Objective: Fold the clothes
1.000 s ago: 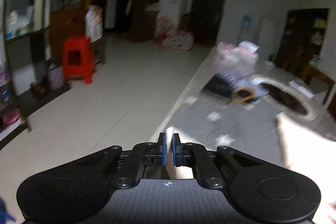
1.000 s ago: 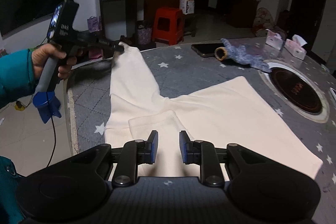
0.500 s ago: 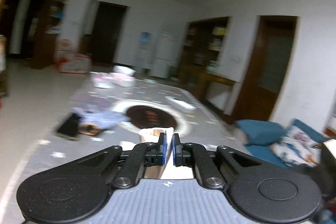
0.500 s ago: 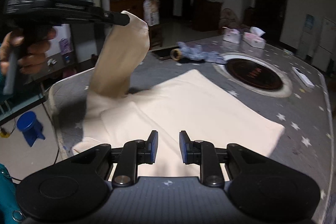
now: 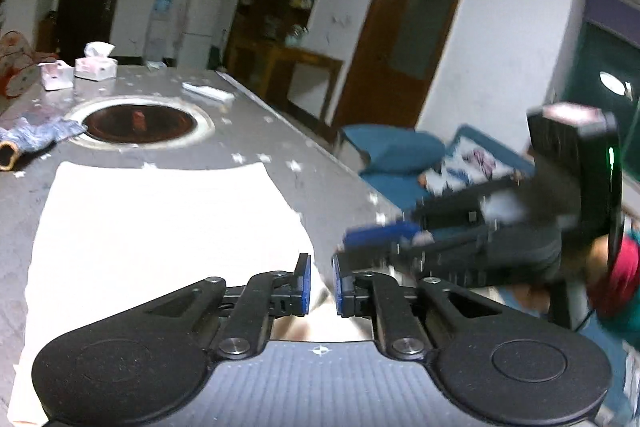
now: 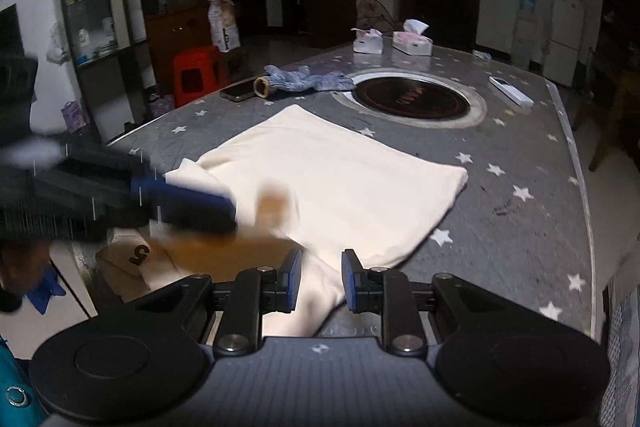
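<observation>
A cream garment [image 6: 340,179] lies spread on the grey star-patterned table [image 6: 520,227]; it also shows in the left wrist view [image 5: 160,227]. My left gripper [image 5: 320,285] has its blue pads slightly parted with cream cloth between them, near the garment's right edge. In the right wrist view the left gripper [image 6: 236,205] is blurred, low over the garment's near-left part. My right gripper [image 6: 318,281] is open above a cloth fold at the near edge, holding nothing. It appears blurred in the left wrist view [image 5: 342,247].
A round induction hob [image 6: 412,99] is set in the table. A blue-grey cloth [image 6: 308,81], a phone [image 6: 238,91], two tissue boxes [image 6: 412,43] and a remote [image 6: 510,91] lie beyond it. A red stool [image 6: 196,75] stands left, a blue sofa [image 5: 400,151] right.
My left gripper swung the lifted sleeve from the table's left side across and down onto the garment, and its pads have parted slightly. The right gripper stayed open.
</observation>
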A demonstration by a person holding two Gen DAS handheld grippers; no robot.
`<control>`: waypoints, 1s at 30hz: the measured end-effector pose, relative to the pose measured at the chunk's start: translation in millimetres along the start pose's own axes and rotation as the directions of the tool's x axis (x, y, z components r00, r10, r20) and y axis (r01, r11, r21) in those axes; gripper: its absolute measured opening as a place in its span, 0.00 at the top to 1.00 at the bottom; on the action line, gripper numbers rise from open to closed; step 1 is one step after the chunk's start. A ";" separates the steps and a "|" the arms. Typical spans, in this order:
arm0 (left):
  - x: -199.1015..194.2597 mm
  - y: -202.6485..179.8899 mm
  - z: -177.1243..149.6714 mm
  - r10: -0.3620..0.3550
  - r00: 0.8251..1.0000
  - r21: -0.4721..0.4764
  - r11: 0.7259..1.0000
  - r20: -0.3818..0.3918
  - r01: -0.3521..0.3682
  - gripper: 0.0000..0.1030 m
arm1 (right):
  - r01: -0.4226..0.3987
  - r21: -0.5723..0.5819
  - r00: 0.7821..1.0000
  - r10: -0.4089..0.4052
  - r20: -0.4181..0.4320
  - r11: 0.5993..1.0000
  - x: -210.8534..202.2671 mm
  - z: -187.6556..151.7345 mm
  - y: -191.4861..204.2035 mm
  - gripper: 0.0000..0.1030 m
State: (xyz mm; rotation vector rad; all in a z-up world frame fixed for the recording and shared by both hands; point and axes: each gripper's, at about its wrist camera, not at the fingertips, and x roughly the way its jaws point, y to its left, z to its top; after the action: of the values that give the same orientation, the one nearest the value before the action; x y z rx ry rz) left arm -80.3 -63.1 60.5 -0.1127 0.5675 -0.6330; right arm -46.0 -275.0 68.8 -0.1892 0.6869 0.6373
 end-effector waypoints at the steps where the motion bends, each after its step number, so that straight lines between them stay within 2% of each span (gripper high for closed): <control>1: -2.4 2.2 -1.9 -0.001 1.000 0.006 1.000 -0.003 0.001 0.78 | 0.000 0.004 1.000 0.000 -0.002 1.000 -0.1 -0.3 -0.5 0.79; 2: -4.8 4.4 -3.8 -0.002 1.000 0.013 1.000 -0.006 0.002 0.72 | -0.001 0.007 1.000 0.001 -0.004 1.000 -0.3 -0.5 -1.1 0.79; 3: -8.7 8.1 -5.2 0.006 1.000 0.018 1.000 -0.003 -0.006 0.70 | -0.006 0.012 1.000 0.006 -0.006 1.000 0.3 -0.5 -1.3 0.79; 6: -28.4 30.1 -6.2 0.077 0.997 0.014 0.997 0.019 -0.078 0.70 | -0.032 0.025 0.999 0.032 -0.014 0.999 4.3 0.6 -0.6 0.79; 9: -40.4 61.5 -10.8 0.168 0.986 -0.021 0.986 0.011 -0.167 0.71 | -0.063 0.036 0.997 0.064 -0.031 0.997 15.0 1.3 3.3 0.79; 12: -46.8 86.5 -18.9 0.235 0.972 -0.051 0.971 -0.021 -0.235 0.72 | -0.073 0.044 0.996 0.075 -0.056 0.996 30.3 0.1 6.6 0.79; 16: -47.1 107.1 -34.1 0.282 0.956 -0.068 0.955 -0.074 -0.287 0.73 | -0.064 0.069 0.994 0.070 -0.086 0.996 50.2 -2.2 5.1 0.80; 17: -47.5 110.2 -37.7 0.289 0.954 -0.072 0.953 -0.083 -0.295 0.73 | -0.061 0.070 0.993 0.067 -0.092 0.996 54.1 -3.1 4.9 0.81; 18: -48.5 112.6 -39.9 0.291 0.953 -0.073 0.952 -0.088 -0.298 0.74 | -0.056 0.065 0.993 0.062 -0.098 0.996 56.9 -3.9 5.5 0.88; 19: -49.3 114.2 -40.0 0.290 0.953 -0.071 0.952 -0.089 -0.296 0.74 | -0.049 0.056 0.993 0.054 -0.105 0.997 58.1 -4.5 6.6 0.90; 25: -53.0 111.1 -25.1 0.279 0.958 -0.037 0.959 -0.066 -0.281 0.74 | 0.011 -0.001 0.990 -0.011 -0.142 1.000 52.2 -2.1 11.7 0.91; 30: -40.5 103.2 -12.0 0.250 0.967 -0.012 0.968 -0.043 -0.251 0.74 | 0.043 -0.061 0.995 -0.049 -0.087 0.997 36.8 2.8 23.5 0.89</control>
State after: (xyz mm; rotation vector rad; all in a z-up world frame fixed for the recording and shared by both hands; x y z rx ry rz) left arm -58.9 44.7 41.6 -0.0425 0.6158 -0.3850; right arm -36.9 -237.5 48.2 -0.2882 0.7475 0.6080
